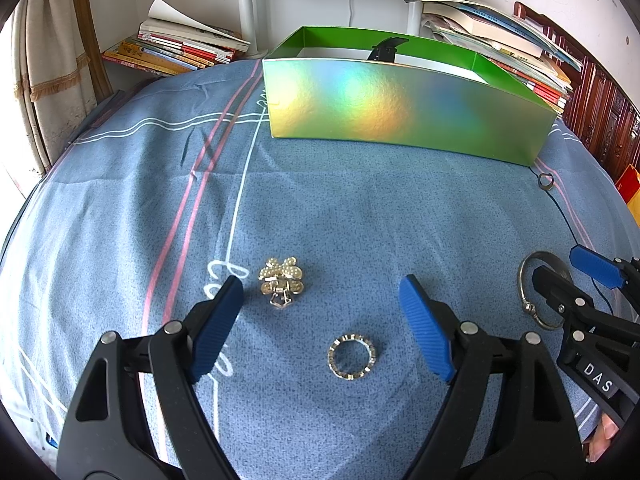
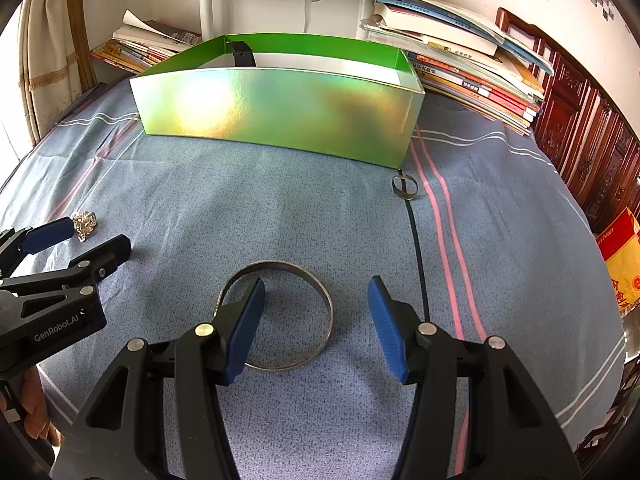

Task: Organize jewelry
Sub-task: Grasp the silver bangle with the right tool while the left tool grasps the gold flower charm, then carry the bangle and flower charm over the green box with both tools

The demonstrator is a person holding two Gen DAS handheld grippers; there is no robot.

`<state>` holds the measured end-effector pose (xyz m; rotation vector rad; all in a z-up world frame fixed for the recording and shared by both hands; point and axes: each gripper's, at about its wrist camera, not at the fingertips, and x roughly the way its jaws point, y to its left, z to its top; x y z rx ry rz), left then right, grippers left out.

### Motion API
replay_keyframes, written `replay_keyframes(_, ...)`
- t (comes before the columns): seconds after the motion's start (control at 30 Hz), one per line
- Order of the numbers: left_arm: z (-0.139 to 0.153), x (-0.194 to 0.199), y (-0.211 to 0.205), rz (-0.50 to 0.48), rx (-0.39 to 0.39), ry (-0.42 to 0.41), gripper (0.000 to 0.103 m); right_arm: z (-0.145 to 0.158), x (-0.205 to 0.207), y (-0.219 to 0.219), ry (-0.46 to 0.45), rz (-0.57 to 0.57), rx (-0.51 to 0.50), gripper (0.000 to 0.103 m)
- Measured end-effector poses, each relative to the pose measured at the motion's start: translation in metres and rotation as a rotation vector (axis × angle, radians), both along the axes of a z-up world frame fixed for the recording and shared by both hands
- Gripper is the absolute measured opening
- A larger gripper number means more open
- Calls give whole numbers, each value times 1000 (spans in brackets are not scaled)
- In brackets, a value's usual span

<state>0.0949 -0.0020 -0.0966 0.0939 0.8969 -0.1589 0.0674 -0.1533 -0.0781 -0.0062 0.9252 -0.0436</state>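
Observation:
My left gripper (image 1: 321,286) hangs open over the blue bedsheet. A pearl brooch (image 1: 281,282) lies just inside its left finger, and a rhinestone ring (image 1: 333,354) lies lower between the fingers, touching neither. My right gripper (image 2: 317,282) stands open at a silver bangle (image 2: 329,312). Its left finger sits inside the hoop and its right finger outside, clear of the rim. The left wrist view shows that bangle (image 1: 521,280) with the right gripper (image 1: 568,270) at its edge. A green holographic box (image 2: 276,108) stands at the back with a black item (image 2: 242,54) inside.
A small metal band ring (image 2: 414,191) lies near the box's right front corner. Stacks of books (image 2: 472,76) line the far edge on both sides. A dark wooden cabinet (image 2: 580,140) and a yellow bag (image 2: 620,256) are on the right. A curtain (image 1: 48,92) hangs at the left.

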Motion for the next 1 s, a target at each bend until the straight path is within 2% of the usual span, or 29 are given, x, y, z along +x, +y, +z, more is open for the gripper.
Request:
replay_keyframes(0.03, 0, 0, -1, -5, -2, -3, 77, 0, 0, 2, 2, 18, 16, 34)
replay_keyframes(0.1, 1, -4, -5, -28, 1, -23, 61, 1, 0, 6, 1, 38, 13, 15)
replay_keyframes(0.13, 2, -5, -6, -36, 1, -30, 55, 1, 0, 9, 3, 44, 9, 12)
replay_keyframes(0.2, 3, -6, -9, -57, -6, -44, 31, 1, 0, 12, 9, 46, 4, 7)
replay_keyframes(0.27, 3, -6, -8, -63, -14, -45, 18, 2, 0, 11, 14, 43, 14, 5)
replay_keyframes(0.37, 5, -4, -4, -76, -40, -26, 17, 6, -1, 7, 11, 34, 18, 4)
replay_keyframes(0.5, 8, 0, 11, -85, -126, 21, 17, 14, -4, -1, -9, 10, 22, 4)
replay_keyframes(0.67, 18, 0, 18, -78, -133, 19, 17, 23, -5, -9, -26, -1, 25, 4)
replay_keyframes(0.73, 27, 1, 17, -83, -126, 3, 17, 28, -4, -14, -34, -2, 31, 4)
replay_keyframes(0.87, 60, 7, 12, -116, -118, -46, 17, 58, 5, -28, -81, -8, 52, 4)
replay_keyframes(1.0, 108, 37, 1, -132, -92, -121, 17, 103, 40, -44, -167, -24, 70, 4)
